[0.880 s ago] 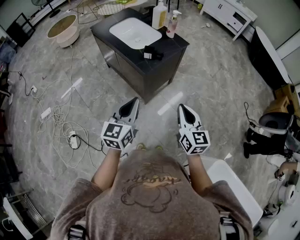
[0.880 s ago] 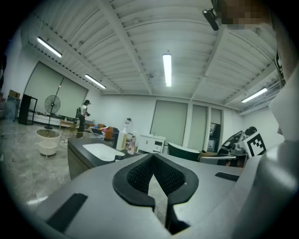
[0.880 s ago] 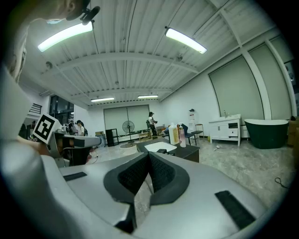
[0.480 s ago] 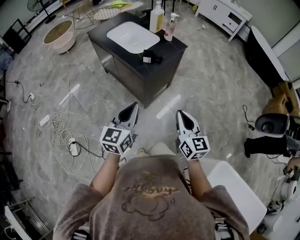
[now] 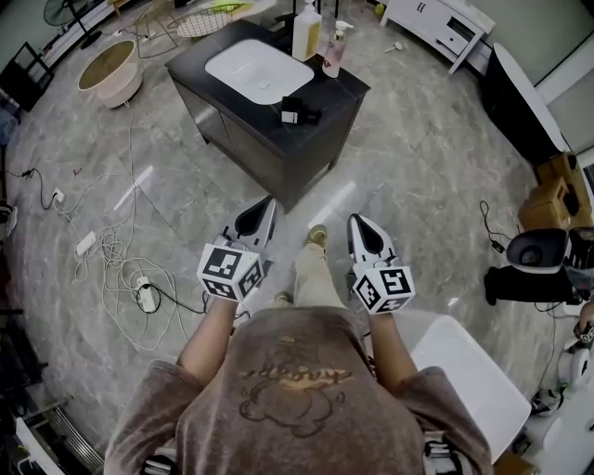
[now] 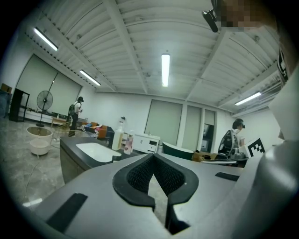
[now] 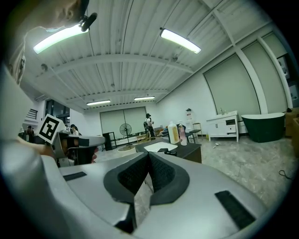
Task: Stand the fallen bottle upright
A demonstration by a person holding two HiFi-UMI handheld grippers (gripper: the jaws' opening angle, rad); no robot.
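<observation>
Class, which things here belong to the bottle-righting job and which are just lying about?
Job: black item lying on dark sink cabinet, probably the bottle; left gripper; right gripper.
Lying about: white floor cables; round beige tub; white drawer unit.

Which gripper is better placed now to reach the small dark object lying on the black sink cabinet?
Left, only slightly: in the head view the left gripper is nearer the dark object than the right gripper. Both are shut, empty and well short of the sink cabinet.
</observation>
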